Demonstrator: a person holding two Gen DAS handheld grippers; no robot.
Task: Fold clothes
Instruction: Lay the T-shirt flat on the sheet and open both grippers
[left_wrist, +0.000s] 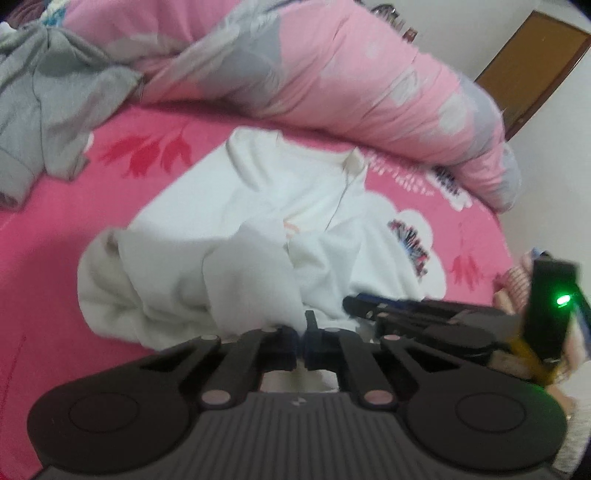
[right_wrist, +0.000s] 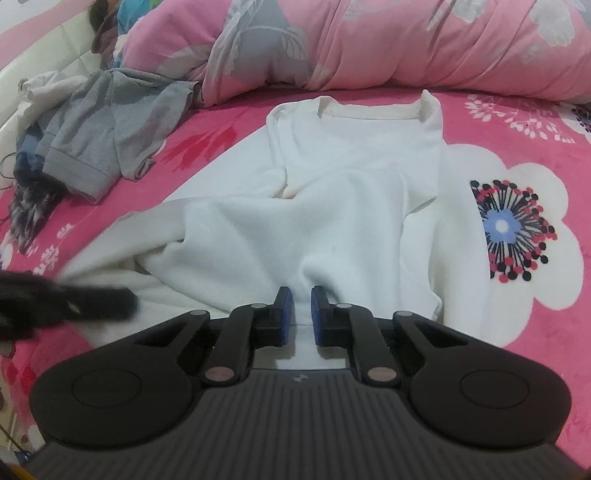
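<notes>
A white long-sleeved garment (left_wrist: 258, 206) lies on the pink bed sheet (left_wrist: 55, 240), collar towards the far quilt and its near part bunched up. My left gripper (left_wrist: 301, 343) is shut, with the garment's near edge gathered at its tips. In the right wrist view the same garment (right_wrist: 351, 206) runs from the collar down to my right gripper (right_wrist: 301, 314), whose blue pads (right_wrist: 286, 314) are shut on a fold of white cloth. The right gripper (left_wrist: 354, 304) shows at the right of the left wrist view. The left gripper (right_wrist: 92, 302) is a dark blur at the left of the right wrist view.
A rolled pink and grey quilt (right_wrist: 406, 48) lies along the far side of the bed. A crumpled grey garment (right_wrist: 110, 129) and other clothes are heaped at the far left. A brown door (left_wrist: 532, 66) stands in the wall at the right. The sheet (right_wrist: 229, 122) carries flower prints.
</notes>
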